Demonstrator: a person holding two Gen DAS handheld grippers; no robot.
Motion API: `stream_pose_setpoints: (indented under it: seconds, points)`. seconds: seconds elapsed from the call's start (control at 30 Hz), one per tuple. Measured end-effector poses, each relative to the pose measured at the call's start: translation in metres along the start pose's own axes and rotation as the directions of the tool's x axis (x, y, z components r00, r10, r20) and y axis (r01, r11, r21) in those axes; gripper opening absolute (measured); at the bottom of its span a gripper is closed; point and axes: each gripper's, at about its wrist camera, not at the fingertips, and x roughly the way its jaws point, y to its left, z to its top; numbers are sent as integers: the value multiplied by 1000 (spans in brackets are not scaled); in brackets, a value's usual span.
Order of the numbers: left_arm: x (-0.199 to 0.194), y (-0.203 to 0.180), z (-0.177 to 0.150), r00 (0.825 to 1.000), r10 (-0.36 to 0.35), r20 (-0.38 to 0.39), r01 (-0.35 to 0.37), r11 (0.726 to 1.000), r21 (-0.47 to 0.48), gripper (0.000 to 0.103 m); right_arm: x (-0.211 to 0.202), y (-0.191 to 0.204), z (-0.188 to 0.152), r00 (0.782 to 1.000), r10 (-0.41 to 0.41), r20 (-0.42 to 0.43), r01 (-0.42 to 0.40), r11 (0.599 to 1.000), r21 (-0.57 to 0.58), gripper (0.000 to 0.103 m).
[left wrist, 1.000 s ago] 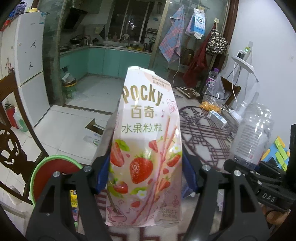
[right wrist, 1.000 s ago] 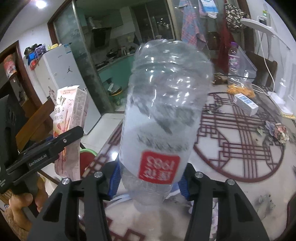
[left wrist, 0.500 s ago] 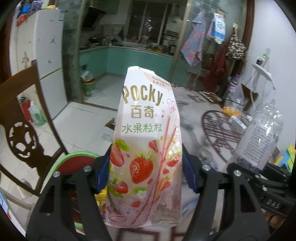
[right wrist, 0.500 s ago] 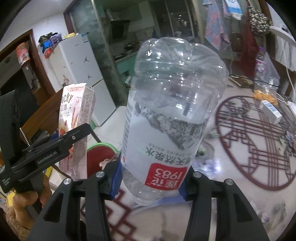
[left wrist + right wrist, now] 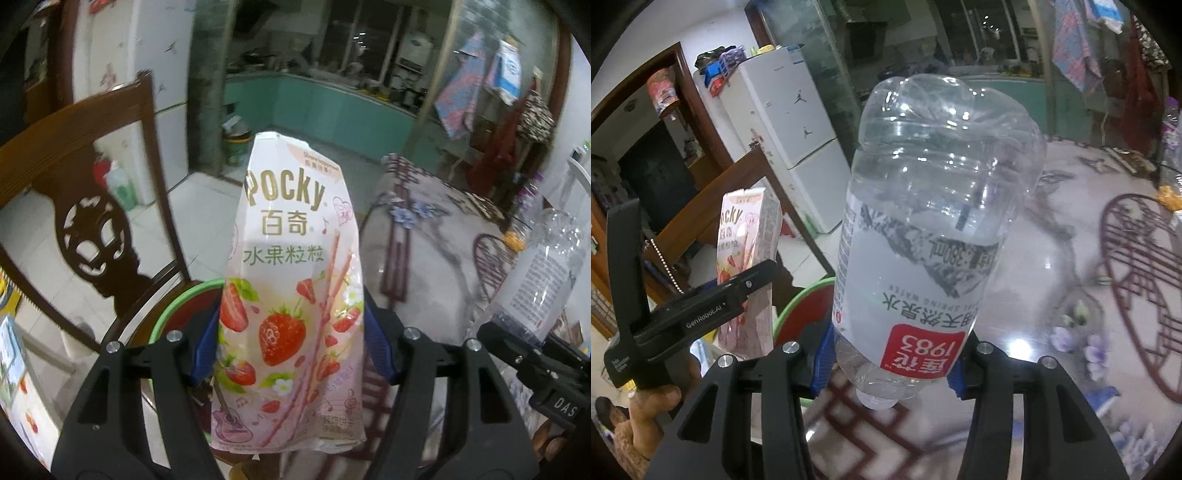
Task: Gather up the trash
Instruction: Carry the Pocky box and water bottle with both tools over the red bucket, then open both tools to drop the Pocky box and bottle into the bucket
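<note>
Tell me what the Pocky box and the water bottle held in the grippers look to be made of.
Pocky box: looks like thin printed paperboard with a slight sheen; its torn top edge and dented faces suggest that. Water bottle: clear thin plastic, glossy, with see-through ribbed walls and sharp highlights; its printed label band is probably plastic film, though paper cannot be ruled out.

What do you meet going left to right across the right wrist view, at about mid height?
Left claw holding the Pocky box → green-rimmed bin behind it → upside-down water bottle in the right claw → red lattice pattern on the table.
</note>
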Motion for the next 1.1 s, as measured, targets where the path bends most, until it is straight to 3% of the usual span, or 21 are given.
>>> stream_pose_setpoints:
  seconds: [0.53, 0.97, 1.03, 1.1]
  points:
    - [10, 39, -4, 995, 69, -69, -77, 990, -120, 64, 62, 16, 3, 981, 150, -121, -140, 986, 87, 47]
    - [13, 51, -3, 992, 96, -81, -109, 980, -168, 65, 87, 27, 0, 963, 200, -182, -176, 974, 142, 51]
    - [13, 55, -4, 991, 106, -81, -120, 975, -189, 68, 85, 27, 0, 963, 202, -178, -177, 973, 145, 62]
    - [11, 57, -3, 991, 117, -71, -130, 970, -205, 80, 81, 25, 1, 968, 192, -162, -169, 975, 145, 64]
